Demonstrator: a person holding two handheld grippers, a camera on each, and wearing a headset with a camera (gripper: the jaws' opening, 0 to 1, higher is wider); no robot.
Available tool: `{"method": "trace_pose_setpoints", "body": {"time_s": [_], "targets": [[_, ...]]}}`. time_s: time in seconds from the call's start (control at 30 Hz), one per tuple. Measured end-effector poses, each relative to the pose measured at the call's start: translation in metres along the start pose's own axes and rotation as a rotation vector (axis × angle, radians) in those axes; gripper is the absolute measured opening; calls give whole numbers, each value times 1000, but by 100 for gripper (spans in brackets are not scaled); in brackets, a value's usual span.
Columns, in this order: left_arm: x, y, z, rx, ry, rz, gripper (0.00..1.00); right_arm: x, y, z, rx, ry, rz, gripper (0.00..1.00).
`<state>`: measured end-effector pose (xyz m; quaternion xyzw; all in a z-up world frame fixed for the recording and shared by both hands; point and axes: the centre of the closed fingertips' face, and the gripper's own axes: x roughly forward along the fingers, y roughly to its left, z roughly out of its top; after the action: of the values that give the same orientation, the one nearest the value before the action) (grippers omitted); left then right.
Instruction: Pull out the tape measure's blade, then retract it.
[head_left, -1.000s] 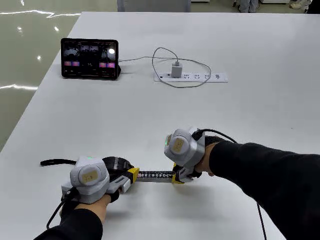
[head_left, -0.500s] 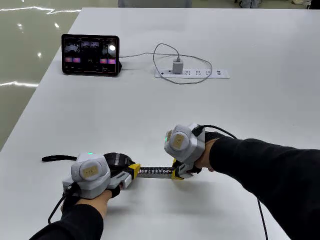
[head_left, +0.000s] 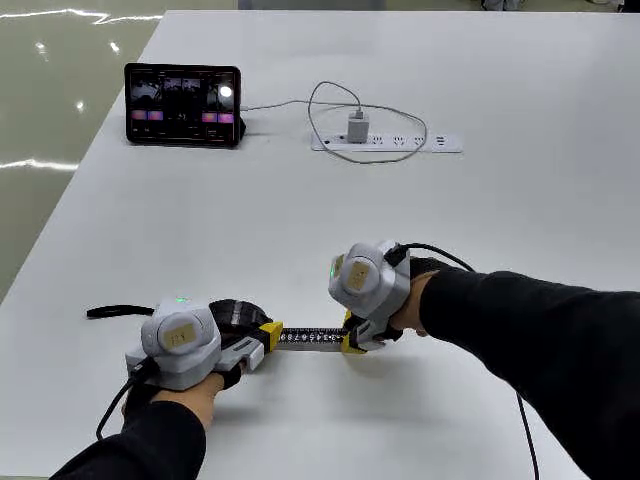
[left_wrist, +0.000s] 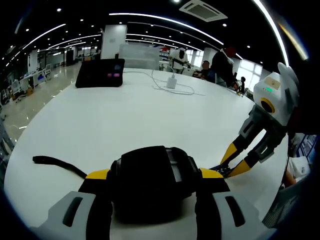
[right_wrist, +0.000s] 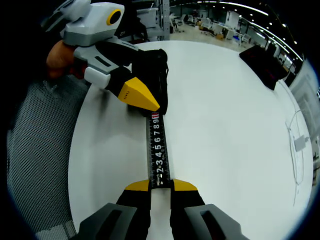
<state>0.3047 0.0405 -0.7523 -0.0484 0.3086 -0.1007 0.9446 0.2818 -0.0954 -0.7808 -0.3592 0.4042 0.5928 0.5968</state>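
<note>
On the white table (head_left: 400, 230), the left gripper (left_wrist: 155, 175) clamps the black round tape-measure case (head_left: 235, 315) and the right gripper (right_wrist: 161, 186) pinches its short-drawn black numbered blade (right_wrist: 158, 150); likely early pull-out, needing a straight, level draw away.

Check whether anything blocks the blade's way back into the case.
Nothing visible does. The blade runs straight over bare table from the right gripper into the case clamped by the left gripper.
</note>
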Motion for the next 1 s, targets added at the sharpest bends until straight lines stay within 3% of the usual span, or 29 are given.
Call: {"method": "trace_pose_setpoints", "body": {"time_s": [1.0], "targets": [[0, 0, 0, -14, -1, -17, 63, 6, 0, 12, 8, -50, 7, 10]]}}
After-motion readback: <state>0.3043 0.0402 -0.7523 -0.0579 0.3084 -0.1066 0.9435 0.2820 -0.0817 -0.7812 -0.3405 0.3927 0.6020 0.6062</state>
